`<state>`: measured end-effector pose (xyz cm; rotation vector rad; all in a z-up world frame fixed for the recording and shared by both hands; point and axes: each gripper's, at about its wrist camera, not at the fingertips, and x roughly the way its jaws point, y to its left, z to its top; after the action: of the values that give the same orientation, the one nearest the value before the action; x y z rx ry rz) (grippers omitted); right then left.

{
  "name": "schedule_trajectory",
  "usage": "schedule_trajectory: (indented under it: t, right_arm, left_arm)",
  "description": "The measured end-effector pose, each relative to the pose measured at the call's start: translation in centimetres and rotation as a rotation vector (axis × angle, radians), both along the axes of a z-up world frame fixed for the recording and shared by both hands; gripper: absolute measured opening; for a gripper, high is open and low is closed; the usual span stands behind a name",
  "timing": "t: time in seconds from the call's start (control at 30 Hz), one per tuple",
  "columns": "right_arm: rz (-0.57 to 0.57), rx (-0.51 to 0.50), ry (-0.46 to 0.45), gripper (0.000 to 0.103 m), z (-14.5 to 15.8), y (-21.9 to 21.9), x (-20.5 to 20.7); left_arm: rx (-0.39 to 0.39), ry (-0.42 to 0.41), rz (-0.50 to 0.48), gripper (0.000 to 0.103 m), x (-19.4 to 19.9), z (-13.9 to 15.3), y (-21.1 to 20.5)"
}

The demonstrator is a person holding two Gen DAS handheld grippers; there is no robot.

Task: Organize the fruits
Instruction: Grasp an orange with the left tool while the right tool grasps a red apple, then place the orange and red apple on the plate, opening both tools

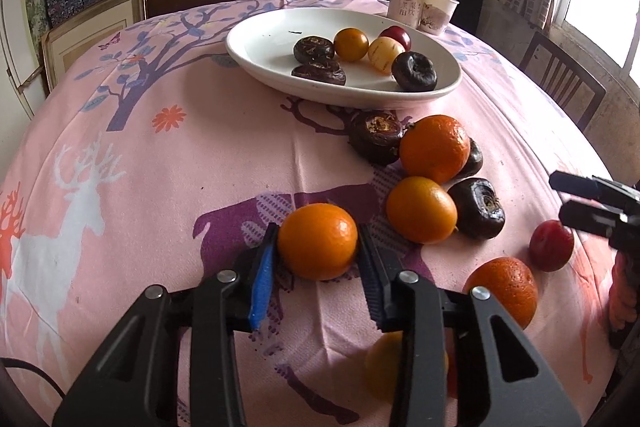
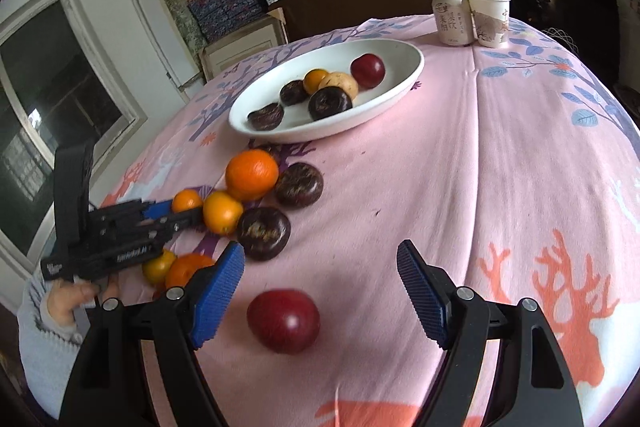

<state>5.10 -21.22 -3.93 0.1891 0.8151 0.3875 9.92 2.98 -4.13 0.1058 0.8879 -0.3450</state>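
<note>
The left hand-held gripper [image 1: 318, 247] has its two fingers pressed against the sides of a small orange [image 1: 317, 241] that sits on the table [image 1: 160, 187], so it is clamped on that fruit, or very nearly so. The right hand-held gripper [image 2: 320, 287] has its fingers spread wide apart, with a red plum [image 2: 283, 321] lying loose on the cloth between them and nothing gripped.

Just beyond the held orange sit more oranges [image 1: 421, 209] and dark brown fruits [image 1: 478, 207], bunched and touching one another. Farther back is the white plate [image 1: 256, 51], already carrying several fruits, with a can [image 1: 405, 5] and a paper cup [image 1: 439, 11] behind it.

The orange is round and smooth, so a grip off its middle could let it squirt out and roll. Lifting it could also nudge the neighbouring pile. The plum could roll away if one finger touches it first.
</note>
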Motion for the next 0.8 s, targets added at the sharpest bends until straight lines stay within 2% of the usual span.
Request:
schedule_trajectory:
  t: [0.1,0.13,0.17,0.27,0.3,0.33,0.43,0.57,0.63,0.8]
  right_arm:
    - [0.050,0.002,0.035,0.077,-0.3,0.4,-0.9]
    - [0.047,-0.002,0.058,0.070,-0.7,0.4,-0.9]
    - [0.050,-0.008,0.095,0.068,-1.2,0.5,-0.6]
    - [0.067,-0.047,0.092,0.065,-1.2,1.3,-0.8]
    - [0.069,-0.061,0.088,0.049,-1.2,1.5,-0.9]
    - [0.101,-0.041,0.093,0.039,-1.3,1.7,-1.0]
    - [0.113,-0.037,0.094,0.038,-1.2,1.8,-1.1]
    - [0.097,0.021,0.074,0.038,-0.6,0.8,-0.8]
    - [0.075,-0.006,0.042,0.038,0.7,0.6,0.3]
    - [0.008,0.018,-0.032,0.038,4.8,0.0,5.5]
  left_arm:
    - [0.003,0.000,0.000,0.037,0.0,0.0,-0.1]
    - [0.005,0.000,0.000,0.037,0.0,0.0,-0.1]
    - [0.005,0.000,0.000,0.037,0.0,0.0,-0.1]
    - [0.006,0.001,0.000,0.037,0.0,0.0,-0.1]
    - [0.008,0.000,0.000,0.037,0.0,-0.1,-0.2]
    - [0.009,0.000,0.000,0.037,0.0,0.0,-0.2]
    - [0.015,-0.004,0.002,0.037,-0.1,0.0,-0.3]
    - [-0.012,-0.022,-0.011,0.037,0.3,0.8,-0.5]
    - [0.004,-0.050,-0.010,0.037,1.3,2.0,-1.0]
    - [-0.022,-0.115,0.001,0.037,5.5,5.7,-2.5]
